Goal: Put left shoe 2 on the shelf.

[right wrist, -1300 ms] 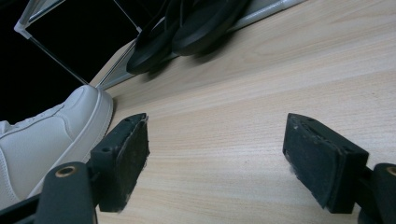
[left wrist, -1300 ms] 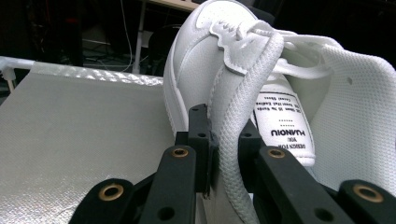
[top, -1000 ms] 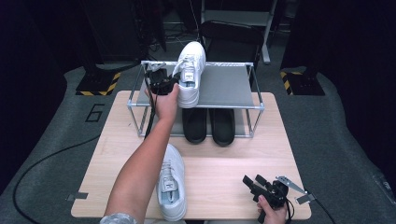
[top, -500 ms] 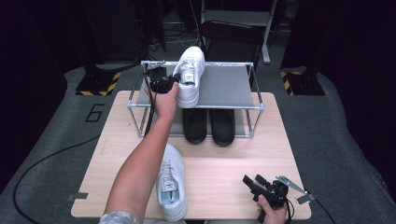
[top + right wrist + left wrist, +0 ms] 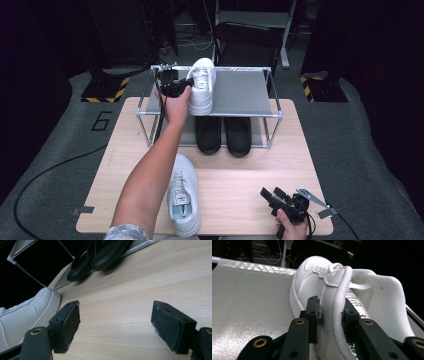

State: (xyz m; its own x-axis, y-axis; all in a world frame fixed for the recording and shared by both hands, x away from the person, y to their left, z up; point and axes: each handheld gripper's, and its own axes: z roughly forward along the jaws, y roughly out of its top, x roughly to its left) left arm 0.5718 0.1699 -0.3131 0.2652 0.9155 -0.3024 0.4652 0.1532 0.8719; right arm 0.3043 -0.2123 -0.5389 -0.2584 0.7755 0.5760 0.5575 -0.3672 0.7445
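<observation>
Two white sneakers (image 5: 201, 91), two black slippers (image 5: 223, 134)

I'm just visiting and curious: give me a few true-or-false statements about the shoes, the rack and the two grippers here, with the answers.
1. The left gripper is shut on the collar of the white shoe that sits on the rack's top shelf. True.
2. The right gripper holds a shoe. False: its fingers are wide open over bare table.
3. A black pair sits on the lower shelf. True.
4. The second white shoe is also on the rack. False: it lies on the table, near the front edge.
</observation>
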